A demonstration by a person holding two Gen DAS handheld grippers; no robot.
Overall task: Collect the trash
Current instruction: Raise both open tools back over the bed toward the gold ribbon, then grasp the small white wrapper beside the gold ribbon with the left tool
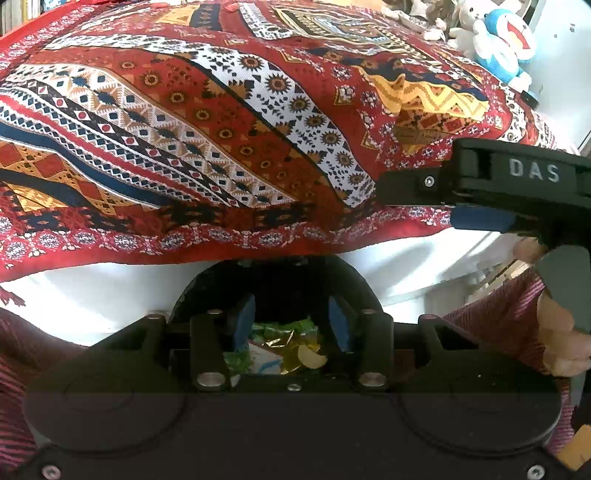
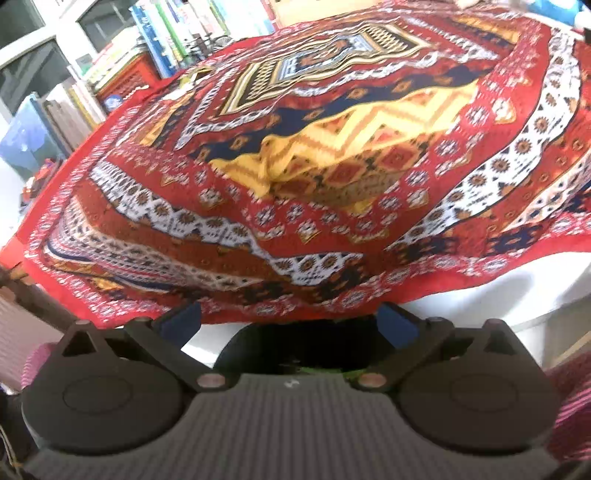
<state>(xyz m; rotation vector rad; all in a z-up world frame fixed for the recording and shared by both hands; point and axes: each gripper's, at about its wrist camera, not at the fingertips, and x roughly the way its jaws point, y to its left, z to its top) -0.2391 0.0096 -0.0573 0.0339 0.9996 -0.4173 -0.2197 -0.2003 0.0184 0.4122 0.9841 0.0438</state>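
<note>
Trash: I'm looking at crumpled wrappers [image 1: 284, 347], green and gold foil, lying in a dark bin [image 1: 273, 280] below the left tongs [image 1: 291, 325].
Handling: I'm judging them light, soft, crackly; pinching a raised fold looks best.
Left tongs: standing partly apart, not pressing anything.
Right tongs [image 2: 291, 321]: I'm holding them spread wide, empty, above the worktop [image 2: 480, 302] edge.

Both views ride on the hand-held grippers and look forward and steeply down along their fingers, from just off the near edge of the table [image 1: 406, 269]. The left wrist view sits close over a black bin [image 1: 273, 284] below that edge and faces across the patterned cloth [image 1: 207, 122] toward the plush toys [image 1: 502, 40] at the far right corner. The right wrist view faces the same cloth [image 2: 332, 166] toward the books [image 2: 177, 33] at the far left. They share the cloth, the white edge [image 2: 517, 291] and the bin [image 2: 303, 347].
</note>
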